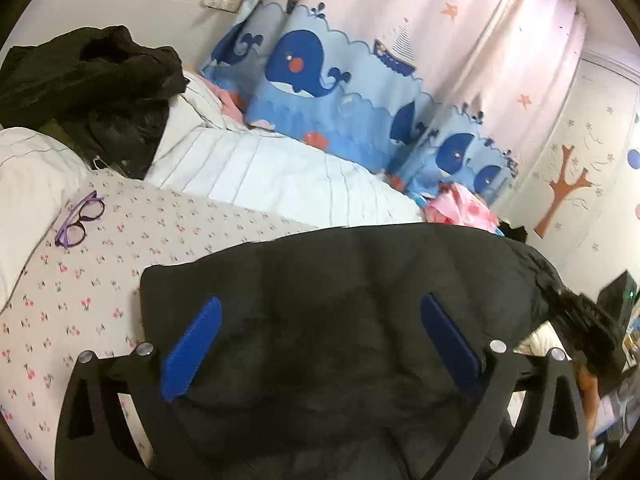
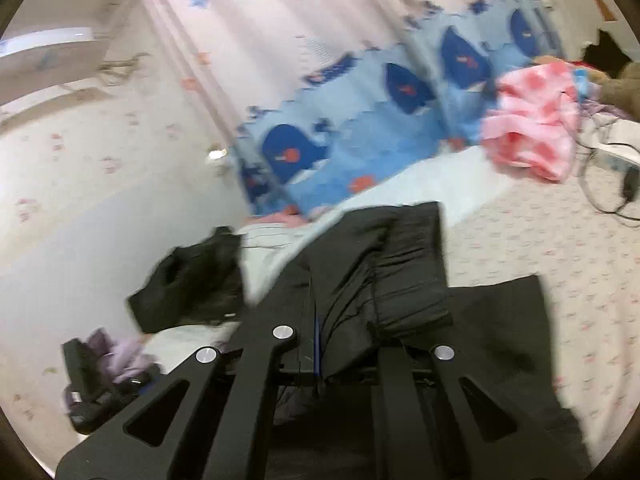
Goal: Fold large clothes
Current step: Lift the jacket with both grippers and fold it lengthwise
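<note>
1. Left wrist view: left gripper (image 1: 320, 344) fingers spread wide over the black padded jacket (image 1: 340, 280) filling the lower frame on the bed (image 1: 120, 240); nothing pinched.
2. Right wrist view: right gripper (image 2: 316, 340) clamped on a jacket fold at centre. Bulky, soft, slippery; grip hems.

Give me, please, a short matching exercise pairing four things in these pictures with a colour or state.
Things:
1. left gripper
2. right gripper
3. glasses
4. crumpled cloth by the curtain

Colour or state:
A. pink
B. shut on black fabric
C. purple-framed
D. open above a black padded garment

Pairs: 1-D, 2-B, 3-C, 4-A
</note>
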Action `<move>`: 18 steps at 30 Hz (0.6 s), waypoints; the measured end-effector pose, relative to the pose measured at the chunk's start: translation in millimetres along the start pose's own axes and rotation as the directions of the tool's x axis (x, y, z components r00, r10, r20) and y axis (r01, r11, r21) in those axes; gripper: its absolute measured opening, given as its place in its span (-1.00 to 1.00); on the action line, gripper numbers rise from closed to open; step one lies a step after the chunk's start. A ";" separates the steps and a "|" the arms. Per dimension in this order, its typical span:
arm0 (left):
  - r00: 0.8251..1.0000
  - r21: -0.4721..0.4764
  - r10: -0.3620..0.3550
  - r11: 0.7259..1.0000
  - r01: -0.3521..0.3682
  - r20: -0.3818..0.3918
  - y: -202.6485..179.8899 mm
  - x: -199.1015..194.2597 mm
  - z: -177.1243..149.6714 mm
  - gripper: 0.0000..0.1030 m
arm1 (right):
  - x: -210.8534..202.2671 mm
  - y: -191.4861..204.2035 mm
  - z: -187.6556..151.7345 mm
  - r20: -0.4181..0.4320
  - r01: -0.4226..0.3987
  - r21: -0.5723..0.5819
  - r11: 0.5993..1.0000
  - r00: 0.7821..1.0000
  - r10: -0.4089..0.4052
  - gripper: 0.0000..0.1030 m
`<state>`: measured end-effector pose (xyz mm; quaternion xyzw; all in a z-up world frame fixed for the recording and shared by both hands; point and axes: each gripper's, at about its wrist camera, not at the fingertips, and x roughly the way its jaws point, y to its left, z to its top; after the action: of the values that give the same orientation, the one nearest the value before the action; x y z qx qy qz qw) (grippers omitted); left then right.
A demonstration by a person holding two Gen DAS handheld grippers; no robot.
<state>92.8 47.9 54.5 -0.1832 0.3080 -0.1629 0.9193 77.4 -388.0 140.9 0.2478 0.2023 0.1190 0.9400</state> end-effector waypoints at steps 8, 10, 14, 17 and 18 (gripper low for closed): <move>0.946 0.040 0.200 0.980 -0.197 -0.255 39.2 109.7 -50.5 0.85 | 38.5 -174.1 -98.1 -0.379 0.199 0.423 0.884 0.925 -0.027 -0.88; 0.946 0.027 0.196 0.980 -0.196 -0.257 40.1 107.0 -53.3 0.85 | 28.3 -173.5 -92.2 -0.374 0.212 0.416 0.885 0.926 -0.046 -0.82; 0.966 0.004 0.153 0.988 -0.155 -0.208 30.6 77.6 -36.2 0.85 | -5.3 -171.5 -70.4 -0.317 0.299 0.398 0.867 0.932 -0.176 -0.31; 0.979 0.019 0.129 0.992 -0.128 -0.156 22.1 61.7 -23.5 0.85 | -38.4 -143.5 -37.5 -0.074 0.292 0.294 0.910 0.956 -0.283 -0.01; 0.980 0.023 0.125 0.992 -0.123 -0.153 20.4 60.7 -21.0 0.85 | -43.6 -128.3 -32.8 -0.019 0.266 0.248 0.932 0.963 -0.269 0.15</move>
<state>129.3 35.8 -0.8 -0.1445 0.3878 -0.1209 0.9023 40.1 -497.4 62.8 0.3344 0.2403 -0.0382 0.9105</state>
